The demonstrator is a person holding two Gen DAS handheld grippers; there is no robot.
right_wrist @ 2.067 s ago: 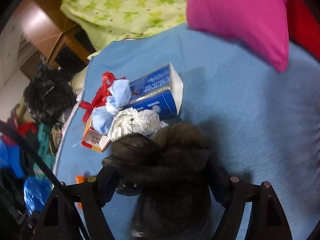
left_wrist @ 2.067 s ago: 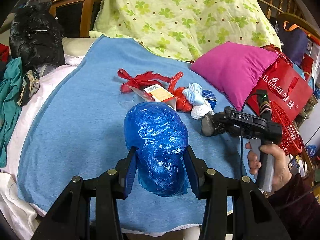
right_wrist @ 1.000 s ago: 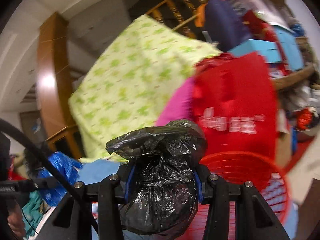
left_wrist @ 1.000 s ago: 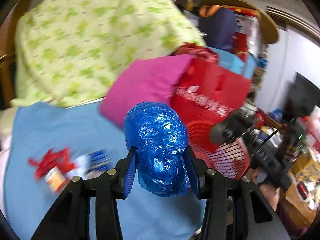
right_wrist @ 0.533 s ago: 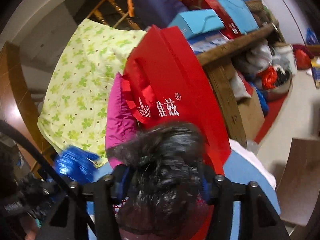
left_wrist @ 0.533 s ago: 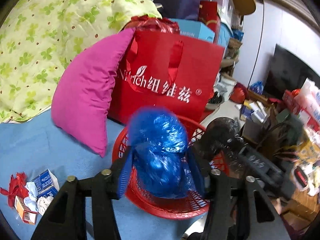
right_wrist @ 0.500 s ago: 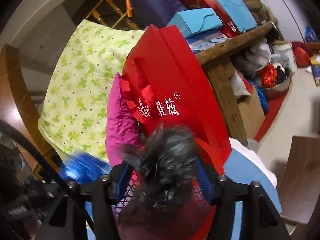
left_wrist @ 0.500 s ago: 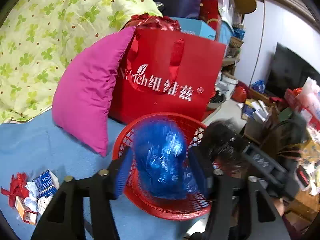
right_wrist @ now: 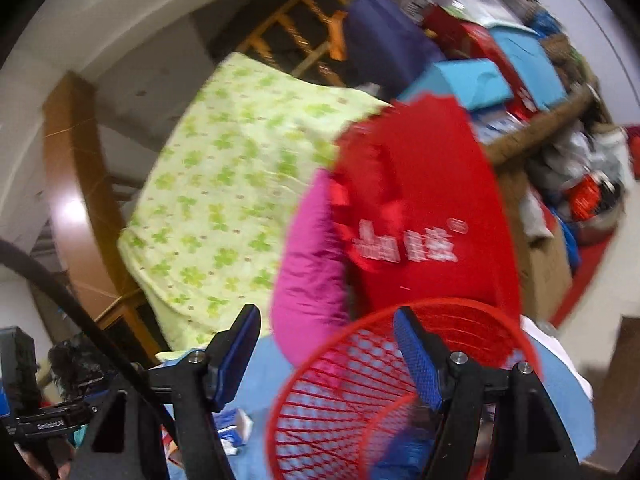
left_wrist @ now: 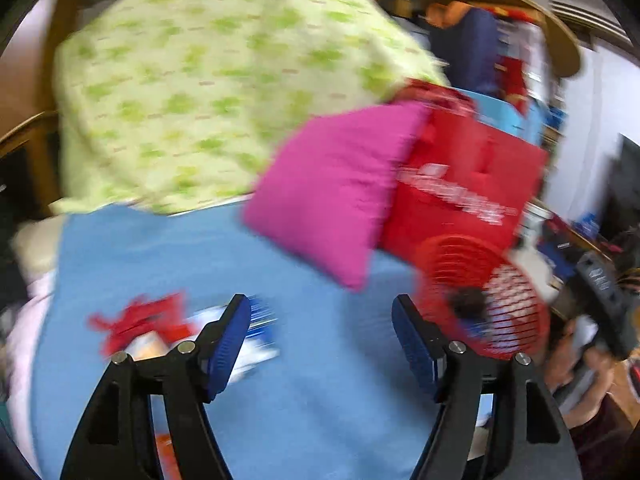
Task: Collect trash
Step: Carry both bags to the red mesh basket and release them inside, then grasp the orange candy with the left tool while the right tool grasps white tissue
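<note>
My left gripper point(left_wrist: 322, 332) is open and empty above the blue blanket point(left_wrist: 320, 400). A blurred pile of trash point(left_wrist: 160, 332) with red wrapping and a blue carton lies on the blanket to its left. The red mesh basket point(left_wrist: 516, 308) stands at the bed's right edge, with a black bag point(left_wrist: 466, 300) and something blue inside. My right gripper point(right_wrist: 326, 344) is open and empty just above the basket's rim point(right_wrist: 360, 360); blue plastic point(right_wrist: 412, 452) shows at the basket's bottom. The right gripper's body point(left_wrist: 600, 292) shows at the far right of the left wrist view.
A pink pillow point(left_wrist: 336, 192) and a red shopping bag point(left_wrist: 460, 192) lean behind the basket. A green-patterned quilt point(left_wrist: 200, 100) is piled at the back. Cluttered shelves point(right_wrist: 520, 80) and boxes stand to the right. The other gripper point(right_wrist: 40, 400) shows lower left in the right wrist view.
Both grippers have opened and let go of their bags: the blue and black bags have dropped into the red basket. The left gripper has swung back left toward the blanket.
</note>
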